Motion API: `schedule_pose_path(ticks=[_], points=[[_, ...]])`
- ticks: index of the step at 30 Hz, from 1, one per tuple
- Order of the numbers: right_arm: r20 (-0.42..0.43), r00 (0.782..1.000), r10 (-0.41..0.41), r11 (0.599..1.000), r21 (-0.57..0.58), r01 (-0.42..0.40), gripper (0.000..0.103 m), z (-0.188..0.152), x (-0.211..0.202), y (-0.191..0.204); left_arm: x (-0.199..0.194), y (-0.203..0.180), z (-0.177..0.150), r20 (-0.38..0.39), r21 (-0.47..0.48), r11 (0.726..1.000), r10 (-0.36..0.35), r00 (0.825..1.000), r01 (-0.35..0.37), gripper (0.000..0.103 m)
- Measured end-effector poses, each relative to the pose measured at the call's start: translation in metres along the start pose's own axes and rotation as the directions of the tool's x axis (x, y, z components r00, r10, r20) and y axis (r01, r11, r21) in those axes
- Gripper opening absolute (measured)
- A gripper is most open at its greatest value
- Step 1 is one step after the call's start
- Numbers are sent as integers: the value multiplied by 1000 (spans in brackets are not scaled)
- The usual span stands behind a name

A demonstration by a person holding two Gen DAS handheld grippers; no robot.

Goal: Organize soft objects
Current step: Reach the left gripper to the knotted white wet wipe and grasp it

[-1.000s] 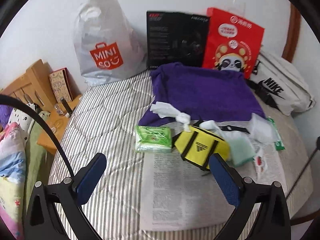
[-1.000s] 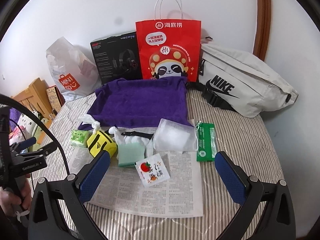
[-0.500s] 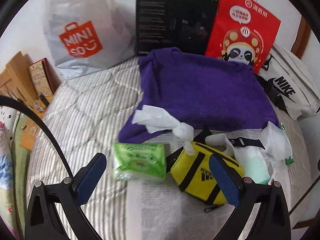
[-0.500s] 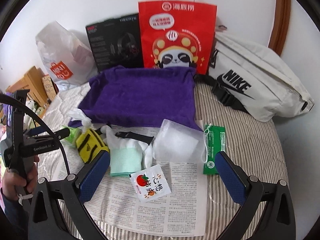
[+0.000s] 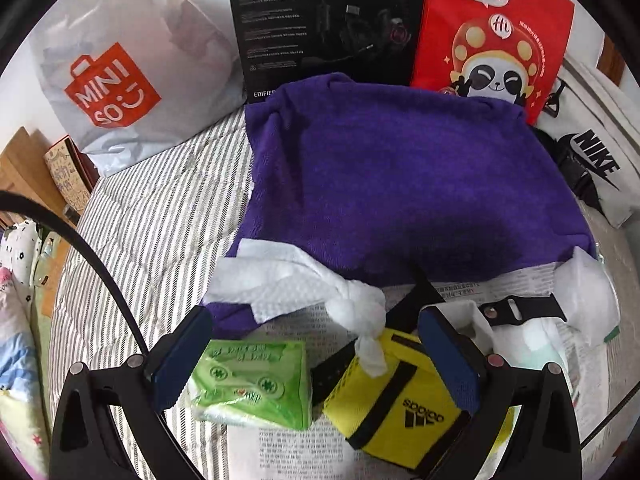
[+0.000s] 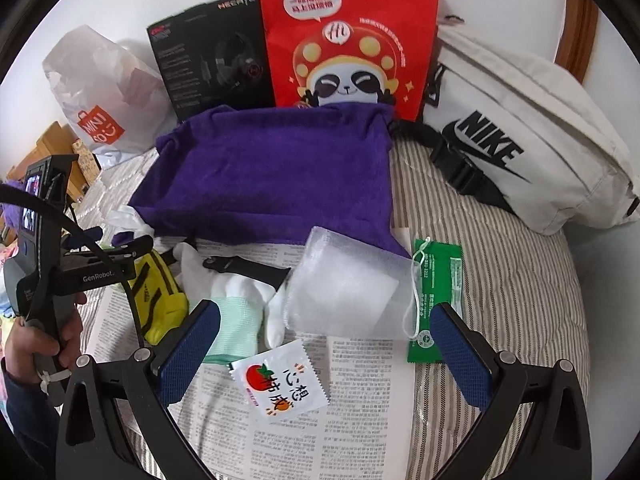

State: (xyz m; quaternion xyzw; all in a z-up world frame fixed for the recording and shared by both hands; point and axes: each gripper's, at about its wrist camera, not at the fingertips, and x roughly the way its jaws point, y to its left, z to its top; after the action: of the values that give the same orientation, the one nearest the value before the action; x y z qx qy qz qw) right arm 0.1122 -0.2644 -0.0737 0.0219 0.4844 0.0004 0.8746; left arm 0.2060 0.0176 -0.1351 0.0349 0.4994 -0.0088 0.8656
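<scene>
A purple towel (image 5: 400, 184) lies spread on the striped bed; it also shows in the right wrist view (image 6: 272, 176). On a newspaper (image 6: 360, 420) in front of it lie a green tissue pack (image 5: 252, 380), a yellow Adidas pouch (image 5: 396, 400), a knotted white paper towel (image 5: 280, 284), a white and green glove (image 6: 236, 312), a translucent mesh pouch (image 6: 348, 292), a green mask packet (image 6: 436, 280) and a small persimmon sachet (image 6: 280, 380). My left gripper (image 5: 316, 360) is open, its fingers around the tissue pack and pouch. My right gripper (image 6: 324, 352) is open above the sachet.
Along the wall stand a Miniso bag (image 5: 120, 68), a black headset box (image 5: 324, 20), a red panda bag (image 6: 348, 36) and a white Nike bag (image 6: 520, 128). A black strap (image 6: 244, 266) lies by the glove. Wooden furniture (image 5: 24, 168) stands left of the bed.
Both grippers have moved forward and down toward the items on the newspaper. The left gripper now straddles the tissue pack and yellow pouch. No object has moved.
</scene>
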Motion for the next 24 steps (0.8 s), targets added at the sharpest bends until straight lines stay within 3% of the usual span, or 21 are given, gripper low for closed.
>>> schedule_pose_path(ticks=[2,6,12,18,24], points=[[-13,1000,18,1000,13,-18,103,0,4,-3,4,-2,1,1,4,1000,1,1000,-1,103],[-24,1000,12,1000,15,-11,103,0,11,-7,15,-5,1,-25,10,1000,-11,1000,12,85],[-46,999,9,1000,18,-9,103,-1,22,-8,23,-2,-2,-44,-33,994,-104,994,103,44],[-60,998,9,1000,24,-8,103,-4,28,-11,14,-4,-7,-35,-4,992,-130,991,130,29],[-66,998,6,1000,30,-4,103,-8,29,-11,7,5,-11,-31,-11,982,-187,982,186,26]])
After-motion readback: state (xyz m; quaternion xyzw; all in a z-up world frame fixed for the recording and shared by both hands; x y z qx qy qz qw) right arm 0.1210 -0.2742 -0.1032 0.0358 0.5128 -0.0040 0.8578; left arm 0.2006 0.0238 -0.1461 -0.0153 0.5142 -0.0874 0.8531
